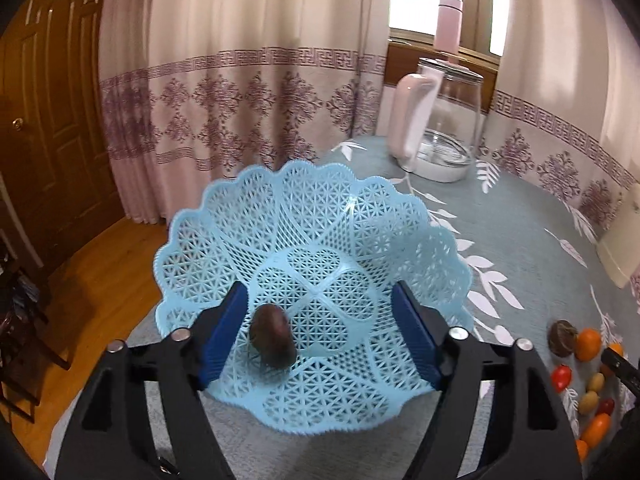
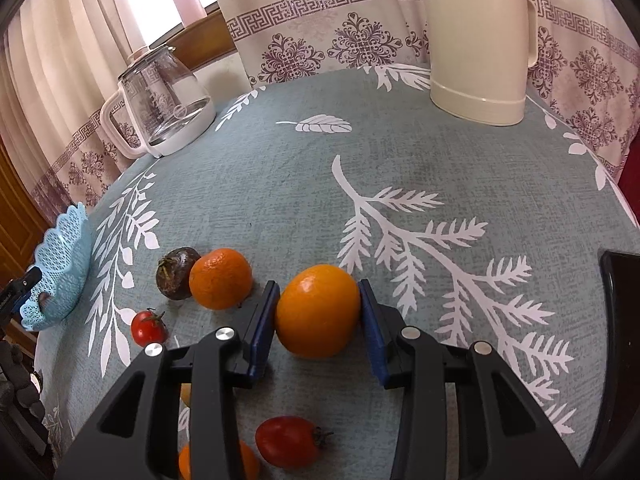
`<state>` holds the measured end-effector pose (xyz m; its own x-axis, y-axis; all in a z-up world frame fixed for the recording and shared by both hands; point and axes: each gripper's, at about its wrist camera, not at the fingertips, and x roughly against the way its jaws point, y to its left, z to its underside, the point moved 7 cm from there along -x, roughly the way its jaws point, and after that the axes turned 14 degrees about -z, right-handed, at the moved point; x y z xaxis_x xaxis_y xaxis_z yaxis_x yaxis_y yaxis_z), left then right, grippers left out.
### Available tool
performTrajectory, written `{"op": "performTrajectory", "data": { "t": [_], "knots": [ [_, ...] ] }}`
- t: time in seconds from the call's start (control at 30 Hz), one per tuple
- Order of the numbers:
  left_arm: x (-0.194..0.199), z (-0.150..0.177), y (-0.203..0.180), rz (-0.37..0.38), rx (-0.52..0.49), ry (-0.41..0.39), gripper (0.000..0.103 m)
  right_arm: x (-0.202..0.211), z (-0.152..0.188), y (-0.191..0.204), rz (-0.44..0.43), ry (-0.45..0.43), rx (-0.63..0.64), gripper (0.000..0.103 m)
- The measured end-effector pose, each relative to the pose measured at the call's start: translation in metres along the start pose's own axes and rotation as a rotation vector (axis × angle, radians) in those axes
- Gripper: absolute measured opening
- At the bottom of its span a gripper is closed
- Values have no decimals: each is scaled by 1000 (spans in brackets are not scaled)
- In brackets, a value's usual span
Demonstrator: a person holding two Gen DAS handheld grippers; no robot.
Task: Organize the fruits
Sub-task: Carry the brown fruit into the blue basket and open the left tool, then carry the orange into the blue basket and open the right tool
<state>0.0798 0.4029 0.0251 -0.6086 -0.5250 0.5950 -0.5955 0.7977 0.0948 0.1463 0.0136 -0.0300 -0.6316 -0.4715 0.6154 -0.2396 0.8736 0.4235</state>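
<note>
My left gripper (image 1: 320, 292) is open above the light blue lattice basket (image 1: 304, 216). A dark brown fruit (image 1: 273, 336) lies in the basket beside the left pad, slightly blurred. My right gripper (image 2: 318, 292) has both blue pads pressed against the sides of a large orange (image 2: 318, 312), low over the tablecloth. To its left sit a tangerine (image 2: 220, 278), a dark passion fruit (image 2: 178, 268) and a red cherry tomato (image 2: 148, 328). A red tomato (image 2: 288, 442) and an orange tomato (image 2: 244, 460) lie under the gripper. The basket (image 2: 60, 264) stands at the far left.
A glass kettle (image 2: 160, 104) stands at the back left and a cream jug (image 2: 476, 40) at the back right. A dark flat object (image 2: 620, 320) lies at the right edge. The table's edge (image 1: 132, 336) runs just left of the basket, above a wooden floor.
</note>
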Motion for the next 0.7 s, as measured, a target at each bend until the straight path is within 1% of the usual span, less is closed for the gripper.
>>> {"op": "performTrajectory", "data": {
  "t": [0.03,0.1,0.17,0.3,0.53,0.6,0.7],
  "knots": [
    [0,1,1,-12,4,-5,80,0,0,0,0,-2,-1,40],
    [1,3,4,-44,7,-25,82,1,-1,-1,-1,-8,-3,40],
    [2,4,4,-67,4,-42,87,2,-1,-1,-1,-13,-4,40],
    [6,6,5,-104,-1,-83,88,4,-2,-1,-1,-26,-5,40],
    [6,8,3,-93,2,-91,89,10,-3,2,26,-49,9,40],
    [6,9,6,-88,10,-90,89,12,-4,8,39,-53,27,40],
    [5,10,9,-75,24,-84,89,15,-5,23,32,-58,50,40]
  ]
}}
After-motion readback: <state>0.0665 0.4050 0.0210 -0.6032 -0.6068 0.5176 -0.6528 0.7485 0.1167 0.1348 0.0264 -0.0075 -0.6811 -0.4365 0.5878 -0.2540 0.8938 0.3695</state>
